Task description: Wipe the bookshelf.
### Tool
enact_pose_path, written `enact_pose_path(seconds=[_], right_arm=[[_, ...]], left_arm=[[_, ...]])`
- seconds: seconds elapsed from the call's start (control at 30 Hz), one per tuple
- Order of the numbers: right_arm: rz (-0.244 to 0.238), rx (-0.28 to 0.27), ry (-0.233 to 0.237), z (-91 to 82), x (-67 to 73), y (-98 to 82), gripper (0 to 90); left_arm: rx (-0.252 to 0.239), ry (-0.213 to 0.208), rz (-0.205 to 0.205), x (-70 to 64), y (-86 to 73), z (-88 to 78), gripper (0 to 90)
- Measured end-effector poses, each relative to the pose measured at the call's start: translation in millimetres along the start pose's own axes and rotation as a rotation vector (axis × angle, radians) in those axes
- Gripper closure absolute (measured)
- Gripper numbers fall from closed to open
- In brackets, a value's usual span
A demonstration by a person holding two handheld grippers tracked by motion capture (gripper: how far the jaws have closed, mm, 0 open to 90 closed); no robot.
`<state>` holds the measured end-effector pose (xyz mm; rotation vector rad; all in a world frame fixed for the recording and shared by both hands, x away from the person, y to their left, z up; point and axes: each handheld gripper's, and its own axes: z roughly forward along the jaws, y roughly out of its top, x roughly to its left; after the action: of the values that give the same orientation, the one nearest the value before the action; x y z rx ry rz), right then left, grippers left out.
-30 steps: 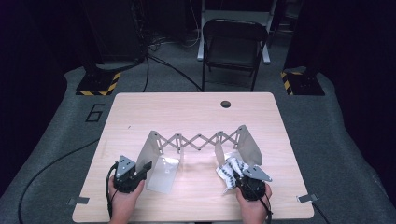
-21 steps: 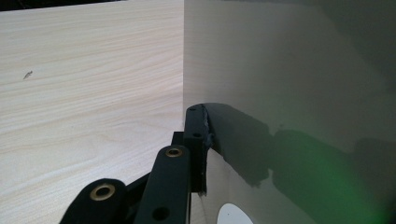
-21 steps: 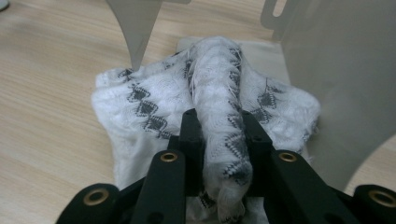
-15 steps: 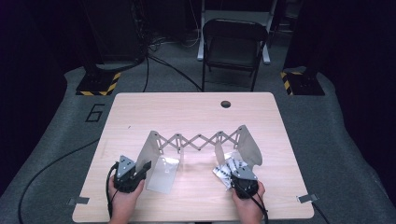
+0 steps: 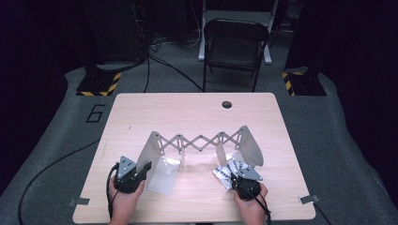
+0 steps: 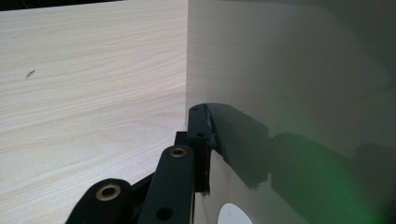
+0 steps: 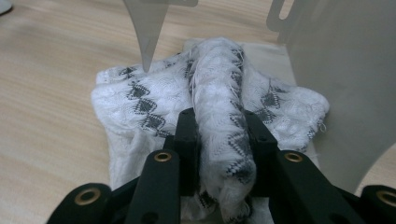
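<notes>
A folding metal rack with a scissor lattice stands across the table, a grey plate at each end. My left gripper is shut on the edge of the left plate. Its jaws have just been closing with that plate between them, and one black jaw lies flat against it. My right gripper is shut on a raised fold of a white cloth with black diamonds. The cloth lies crumpled at the foot of the right plate; these jaws have eased slightly wider around the fold.
The wooden table has a round cable hole near its far edge. Beyond it a black folding chair stands on the grey floor. A pointed metal tip of the rack hangs over the cloth.
The right hand has shifted slightly with the cloth bunched in its jaws. The left hand and the rack have stayed where they were.
</notes>
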<state>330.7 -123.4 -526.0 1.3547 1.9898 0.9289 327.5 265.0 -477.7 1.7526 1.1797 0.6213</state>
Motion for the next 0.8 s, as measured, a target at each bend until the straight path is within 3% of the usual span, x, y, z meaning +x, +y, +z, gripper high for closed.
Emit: enact_pose_path(seconds=[0.13, 0.17, 0.27, 0.37, 0.47, 0.53, 0.63, 0.8], right_arm=[[0.043, 0.031, -0.02, 6.8, 2.0, 9.0, 72.7], [0.073, 0.028, -0.014, 10.8, 2.2, 12.5, 72.8], [0.086, 0.028, -0.014, 19.1, -0.6, 18.6, 72.9], [0.054, 0.032, -0.015, 23.7, -1.3, 21.9, 73.0], [0.064, 0.022, 0.0, 20.7, -2.5, 19.5, 73.0], [0.056, 0.052, -0.001, 11.6, -3.2, 15.5, 73.0], [0.021, 0.04, -0.012, 0.4, -1.9, 5.1, 73.0], [0.049, 0.023, -0.016, 7.7, -1.5, 9.3, 73.2]], left_arm=[[0.005, -0.008, -0.008, 0.6, 0.7, 0.8, 83.4], [0.006, -0.01, -0.009, 0.7, 0.7, 0.8, 83.6], [0.005, -0.013, -0.013, 0.5, 0.6, 0.8, 83.7], [0.005, -0.009, -0.013, 0.0, 0.5, 0.8, 83.7], [0.006, 0.0, -0.009, -0.9, 0.4, 0.4, 83.9], [0.002, 0.021, -0.007, -2.7, 0.3, 0.6, 84.3], [0.007, 0.033, -0.001, -3.9, 1.2, 0.8, 85.1], [0.022, 0.024, -0.005, -3.2, 1.7, -0.2, 86.1]])
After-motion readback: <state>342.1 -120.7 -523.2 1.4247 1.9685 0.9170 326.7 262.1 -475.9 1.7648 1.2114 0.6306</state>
